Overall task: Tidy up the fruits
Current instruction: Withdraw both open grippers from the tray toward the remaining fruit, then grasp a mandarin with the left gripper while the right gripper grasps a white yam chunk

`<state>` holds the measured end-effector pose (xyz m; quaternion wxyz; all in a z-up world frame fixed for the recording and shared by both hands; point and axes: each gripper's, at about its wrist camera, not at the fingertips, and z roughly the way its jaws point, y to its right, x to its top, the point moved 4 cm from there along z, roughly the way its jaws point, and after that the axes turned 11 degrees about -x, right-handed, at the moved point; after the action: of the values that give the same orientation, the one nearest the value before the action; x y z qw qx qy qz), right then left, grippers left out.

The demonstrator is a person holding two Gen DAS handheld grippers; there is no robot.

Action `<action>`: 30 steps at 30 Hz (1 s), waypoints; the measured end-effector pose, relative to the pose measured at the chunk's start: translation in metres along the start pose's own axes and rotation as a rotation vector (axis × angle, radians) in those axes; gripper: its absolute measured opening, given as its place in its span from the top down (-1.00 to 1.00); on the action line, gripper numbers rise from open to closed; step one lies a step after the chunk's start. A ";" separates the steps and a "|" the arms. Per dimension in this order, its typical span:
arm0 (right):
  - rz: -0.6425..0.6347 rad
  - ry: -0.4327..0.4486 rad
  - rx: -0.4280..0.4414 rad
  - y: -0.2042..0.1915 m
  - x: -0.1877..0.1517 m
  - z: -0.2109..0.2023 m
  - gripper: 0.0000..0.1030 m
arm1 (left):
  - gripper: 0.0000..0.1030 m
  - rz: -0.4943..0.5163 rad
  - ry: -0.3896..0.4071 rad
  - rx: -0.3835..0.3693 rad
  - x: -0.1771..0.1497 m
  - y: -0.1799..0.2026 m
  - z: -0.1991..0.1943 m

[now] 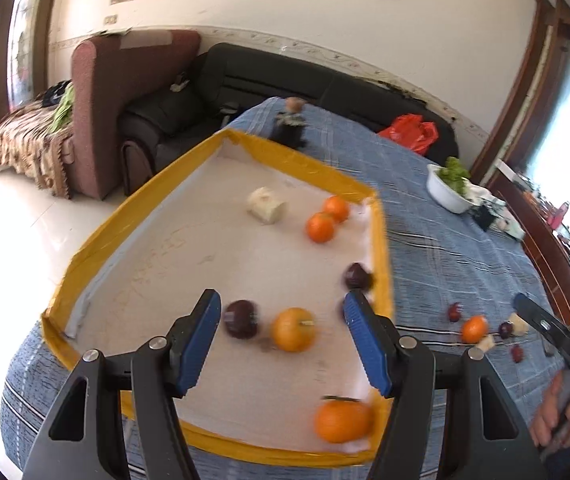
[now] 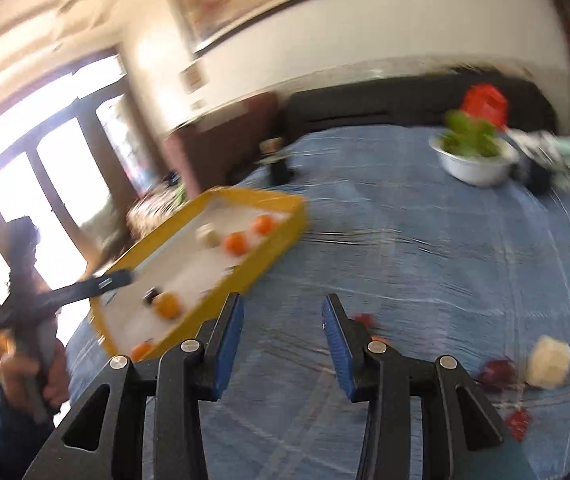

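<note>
1. The left hand-held gripper (image 1: 283,314) is held over the yellow-rimmed white tray (image 1: 221,138), jaws wide and empty; a round orange fruit (image 1: 293,329) lies released below.
2. The right hand-held gripper (image 2: 283,312), narrowly parted and empty, is aimed at loose fruit.
3. A dark red plum (image 2: 497,372) remains on the blue-clothed worktop (image 2: 405,240).

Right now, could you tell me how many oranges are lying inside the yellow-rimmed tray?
4: two side by side at the far right, orange and orange; one mid-tray; one in the near right corner. The left gripper's fingers may hide more.
</note>
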<state>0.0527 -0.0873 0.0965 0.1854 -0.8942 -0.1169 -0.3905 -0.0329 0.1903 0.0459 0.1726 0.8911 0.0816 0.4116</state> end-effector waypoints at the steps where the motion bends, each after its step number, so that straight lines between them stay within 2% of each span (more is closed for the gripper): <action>1: 0.031 -0.007 -0.007 0.011 -0.001 0.000 0.13 | -0.24 0.017 0.001 -0.008 0.000 0.009 0.000; 6: 0.103 -0.074 -0.045 0.044 -0.010 0.011 0.13 | -0.24 0.074 -0.028 -0.077 -0.002 0.053 0.008; 11: 0.047 -0.187 -0.046 0.045 -0.021 0.022 0.12 | -0.24 0.133 -0.080 -0.127 -0.009 0.090 0.027; 14: 0.010 -0.240 -0.018 0.040 -0.030 0.026 0.08 | -0.24 0.154 -0.116 -0.143 -0.015 0.103 0.040; 18: -0.054 -0.256 -0.063 0.034 -0.037 0.029 0.07 | -0.24 0.163 -0.155 -0.174 -0.023 0.117 0.052; 23: -0.072 -0.285 -0.094 0.036 -0.043 0.032 0.32 | -0.24 0.194 -0.183 -0.189 -0.029 0.133 0.062; 30: -0.058 -0.272 -0.107 0.040 -0.043 0.035 0.37 | -0.23 0.222 -0.247 -0.230 -0.041 0.157 0.081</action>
<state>0.0614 -0.1114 0.0334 0.1087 -0.9437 -0.1455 -0.2765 0.0030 0.0135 0.0265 0.2356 0.9128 -0.0866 0.3223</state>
